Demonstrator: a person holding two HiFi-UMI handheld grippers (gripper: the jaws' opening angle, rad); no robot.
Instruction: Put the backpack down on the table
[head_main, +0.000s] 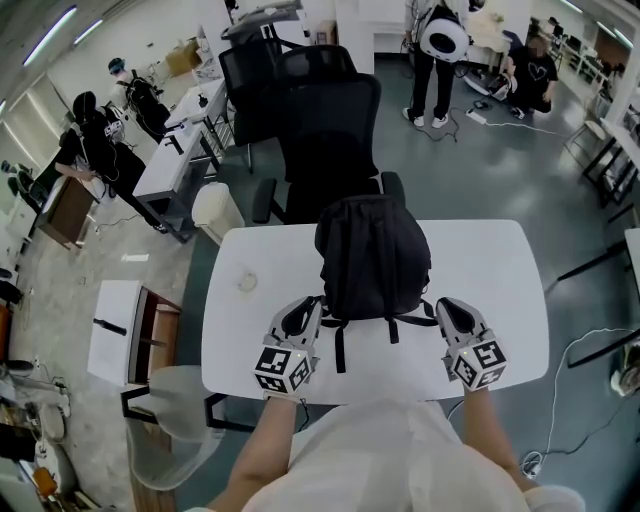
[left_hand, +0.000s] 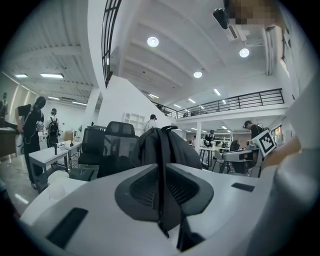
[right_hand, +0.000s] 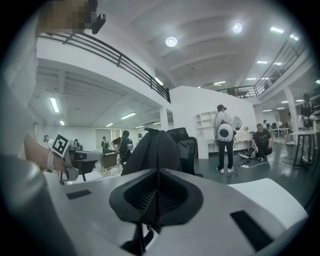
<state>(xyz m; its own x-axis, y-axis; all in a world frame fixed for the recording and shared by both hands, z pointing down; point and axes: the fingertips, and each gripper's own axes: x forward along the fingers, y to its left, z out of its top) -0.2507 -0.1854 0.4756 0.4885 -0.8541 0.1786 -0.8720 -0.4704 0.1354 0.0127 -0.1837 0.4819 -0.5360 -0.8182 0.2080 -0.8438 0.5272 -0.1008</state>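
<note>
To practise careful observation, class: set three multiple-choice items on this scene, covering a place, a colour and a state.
1. The backpack is: A on the white table; B hung on a wall hook; C inside a crate.
2. The backpack is: A red; B black; C white.
3. The left gripper and right gripper have fingers: A open, empty; B shut on a cup; C shut on the backpack's straps.
Answers: A, it stands on that table; B, black all over; C, a strap runs between each pair of fingers.
</note>
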